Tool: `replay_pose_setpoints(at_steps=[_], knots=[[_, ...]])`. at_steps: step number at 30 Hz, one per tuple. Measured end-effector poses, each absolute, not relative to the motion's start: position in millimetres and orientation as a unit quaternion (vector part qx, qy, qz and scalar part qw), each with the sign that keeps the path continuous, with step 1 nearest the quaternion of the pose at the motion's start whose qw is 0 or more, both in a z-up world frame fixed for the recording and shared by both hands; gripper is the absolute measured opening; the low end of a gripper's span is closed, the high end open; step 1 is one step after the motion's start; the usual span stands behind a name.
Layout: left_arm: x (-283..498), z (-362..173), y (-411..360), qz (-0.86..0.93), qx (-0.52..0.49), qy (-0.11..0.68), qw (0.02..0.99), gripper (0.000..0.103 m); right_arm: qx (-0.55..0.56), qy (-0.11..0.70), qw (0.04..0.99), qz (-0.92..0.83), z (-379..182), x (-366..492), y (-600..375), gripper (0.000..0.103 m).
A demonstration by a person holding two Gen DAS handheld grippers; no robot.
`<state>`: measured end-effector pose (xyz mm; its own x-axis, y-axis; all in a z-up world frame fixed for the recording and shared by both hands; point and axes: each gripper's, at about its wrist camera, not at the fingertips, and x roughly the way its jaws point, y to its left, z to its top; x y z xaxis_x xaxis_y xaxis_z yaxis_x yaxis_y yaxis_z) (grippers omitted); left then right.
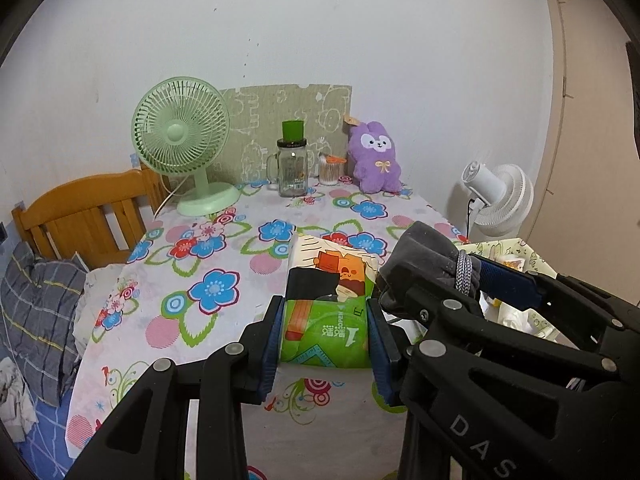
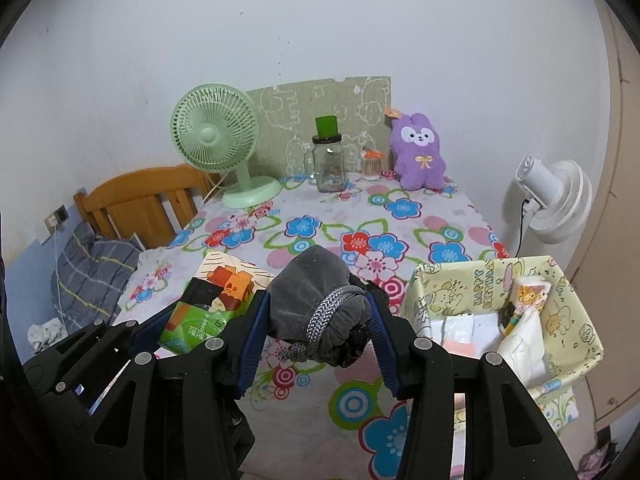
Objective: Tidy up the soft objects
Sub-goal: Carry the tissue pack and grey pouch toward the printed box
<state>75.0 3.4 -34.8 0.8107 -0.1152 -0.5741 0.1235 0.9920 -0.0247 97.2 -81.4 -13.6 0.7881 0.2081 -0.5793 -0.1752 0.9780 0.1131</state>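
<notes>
fans 2 (image 2: 218, 136) | jars 1 (image 2: 329, 166) | plush toys 1 (image 2: 420, 152) | baskets 1 (image 2: 576, 304)

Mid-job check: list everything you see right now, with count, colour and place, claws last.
tissue pack: one, green and orange, in left claw
pouch: one, grey with cord, in right claw
basket: one, yellow printed, table's right edge, holds white packs
plush: one, purple, back right against wall
jar: one, clear with green lid, back middle
cup: one, clear, between jar and plush
desk fan: one, green, back left
floor fan: one, white, right of table
tablecloth: one, floral, covers table
left claw: shut on tissue pack
right claw: shut on pouch
</notes>
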Motion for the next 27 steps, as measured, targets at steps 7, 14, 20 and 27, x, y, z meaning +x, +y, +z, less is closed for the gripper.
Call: replay_pose_setpoints(at_steps=[7, 14, 20, 27], knots=[[75, -28, -5, -0.067, 0.007, 0.295, 0.953, 0.04, 0.032, 0.301, 0.948, 0.095, -7, 96, -92, 0.052], [78, -26, -21, -0.077, 0.008, 0.29, 0.954, 0.04, 0.025, 0.296, 0.951, 0.086, -2, 94, -106, 0.052], [81, -24, -36, -0.084, 0.011, 0.289, 0.954, 0.04, 0.028, 0.294, 0.952, 0.079, 0, 97, -122, 0.052], [89, -23, -57, -0.098, 0.014, 0.285, 0.953, 0.04, 0.031, 0.291, 0.954, 0.066, 0, 101, -142, 0.052]])
